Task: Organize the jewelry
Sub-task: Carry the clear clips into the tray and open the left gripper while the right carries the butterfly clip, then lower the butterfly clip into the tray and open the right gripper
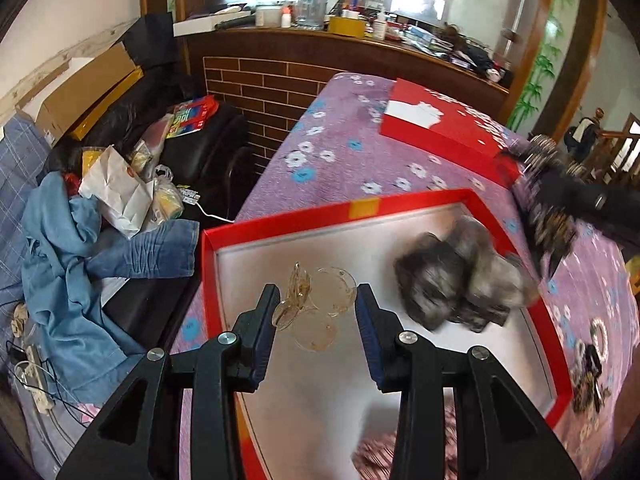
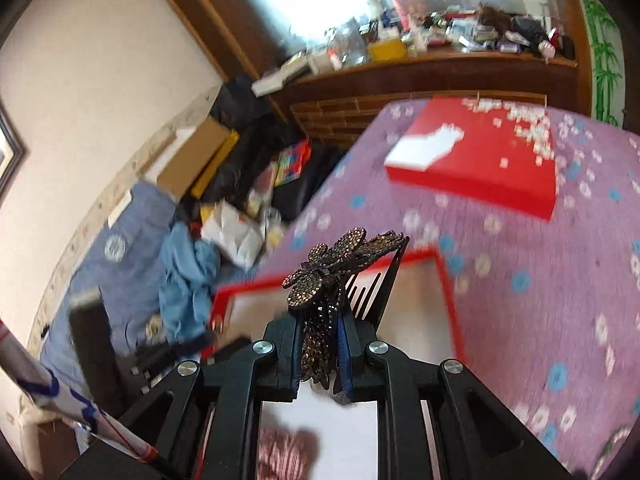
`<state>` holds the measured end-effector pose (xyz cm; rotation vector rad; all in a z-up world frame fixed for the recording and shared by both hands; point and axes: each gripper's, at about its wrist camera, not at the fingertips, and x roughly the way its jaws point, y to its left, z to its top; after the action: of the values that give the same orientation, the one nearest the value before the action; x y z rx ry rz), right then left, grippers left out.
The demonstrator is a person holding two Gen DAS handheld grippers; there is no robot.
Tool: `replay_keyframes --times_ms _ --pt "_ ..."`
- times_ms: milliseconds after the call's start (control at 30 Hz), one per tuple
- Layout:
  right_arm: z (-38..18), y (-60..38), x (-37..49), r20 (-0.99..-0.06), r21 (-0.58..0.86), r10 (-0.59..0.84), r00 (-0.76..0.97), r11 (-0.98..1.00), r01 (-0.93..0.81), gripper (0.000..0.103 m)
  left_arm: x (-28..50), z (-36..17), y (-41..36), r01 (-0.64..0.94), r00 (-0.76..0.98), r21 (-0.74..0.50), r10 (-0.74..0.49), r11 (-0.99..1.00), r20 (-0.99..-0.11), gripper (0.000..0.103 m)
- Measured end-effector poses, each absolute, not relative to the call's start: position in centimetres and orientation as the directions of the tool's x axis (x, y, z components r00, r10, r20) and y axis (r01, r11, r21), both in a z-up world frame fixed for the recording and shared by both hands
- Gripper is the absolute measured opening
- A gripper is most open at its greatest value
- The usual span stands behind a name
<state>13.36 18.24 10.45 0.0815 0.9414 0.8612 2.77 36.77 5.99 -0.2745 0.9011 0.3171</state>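
From the left wrist, the left tongs [image 1: 316, 300] are partly open and hold nothing. They hang over a red tray [image 1: 420, 206] with a pale floor, sitting on a desk with a purple flower cloth [image 1: 340, 152]. A see-through clip with round clear discs [image 1: 316, 304] lies on the tray floor, seen in the gap between the tips. A fuzzy grey thing [image 1: 460, 280] lies in the tray off to the right. The right tongs [image 1: 560, 200] show at the right edge, blurry, carrying something sparkly.

From the right wrist, the right tongs [image 2: 322, 320] are squeezed tight on a brown sparkly butterfly hair clip [image 2: 332, 268]. Its wings and dark comb teeth stick out past the tips, above the tray's near corner. A red lid [image 2: 480, 168] lies farther off on the cloth.
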Motion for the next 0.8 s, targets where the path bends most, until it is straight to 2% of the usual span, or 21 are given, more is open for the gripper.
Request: replay_keyframes --times_ms 200,367,467,600,733,767,800 --pt "7.2 18.3 16.1 -0.744 0.374 0.6 0.294 0.739 -0.56 0.016 4.2 4.7 37.8 -0.385 0.564 -0.127 0.124 0.914 -0.817 0.038" --pt "4.5 18.6 16.8 -0.769 0.39 0.588 0.251 0.743 -0.545 0.017 5.0 4.1 37.2 -0.377 0.56 -0.133 0.112 0.916 -0.821 0.038" --pt "4.6 18.9 16.8 -0.769 0.38 0.583 0.261 0.746 -0.547 0.019 5.3 4.0 37.1 -0.387 0.55 -0.123 0.121 0.914 -0.826 0.039" --pt "4.9 18.6 16.9 -0.764 0.385 0.589 0.264 0.744 -0.546 0.02 5.4 4.1 37.1 -0.397 0.548 -0.126 0.125 0.909 -0.827 0.052" --pt "6.0 17.5 16.8 -0.735 0.408 0.618 0.28 0.732 -0.546 0.023 5.1 4.5 37.1 -0.396 0.559 -0.136 0.121 0.908 -0.82 0.052" --pt "6.3 17.4 16.7 -0.729 0.414 0.625 0.279 0.727 -0.548 0.028 5.0 4.7 37.0 -0.396 0.562 -0.141 0.119 0.907 -0.818 0.052" --pt "6.6 17.2 16.6 -0.725 0.414 0.628 0.282 0.726 -0.549 0.029 4.8 4.9 36.9 -0.396 0.567 -0.144 0.117 0.907 -0.815 0.052"
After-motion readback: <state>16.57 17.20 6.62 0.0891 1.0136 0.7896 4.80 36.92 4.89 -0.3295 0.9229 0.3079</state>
